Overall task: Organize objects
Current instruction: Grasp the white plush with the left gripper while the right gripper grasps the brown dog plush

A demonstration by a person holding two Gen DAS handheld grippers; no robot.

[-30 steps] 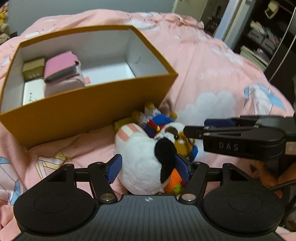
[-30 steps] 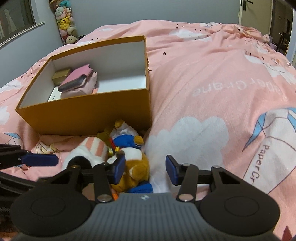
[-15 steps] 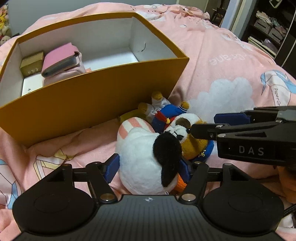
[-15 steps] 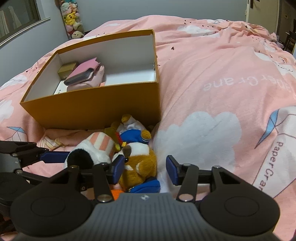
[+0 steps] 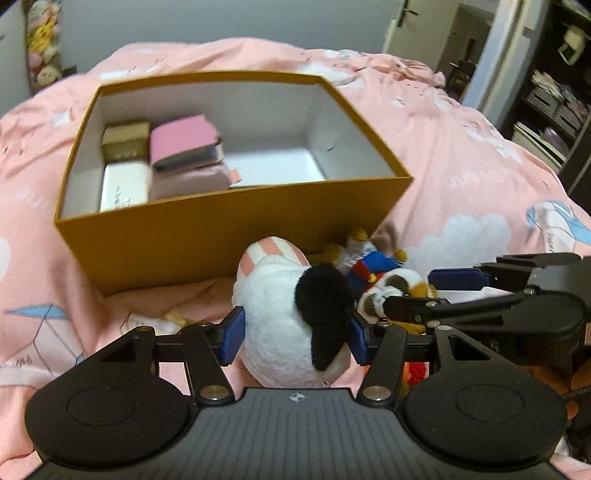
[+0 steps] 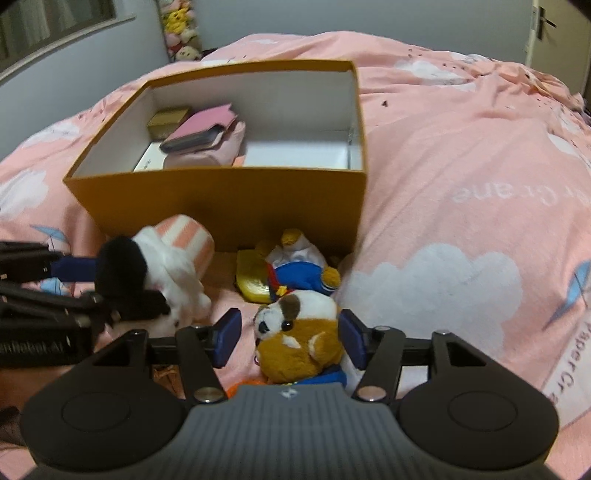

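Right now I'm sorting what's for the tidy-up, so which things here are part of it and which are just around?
Part of the job:
- white plush, gripped by left gripper
- brown plush, between right gripper's open jaws
- sailor plush
- orange box

Just around:
- bedspread
- plush pile by the wall
- shelves

Dim indoor light, fisheye views.
Soft motion blur smears the orange box (image 5: 229, 236) and white plush (image 6: 173, 266); edges bend and darken; shadow pools beneath the box.
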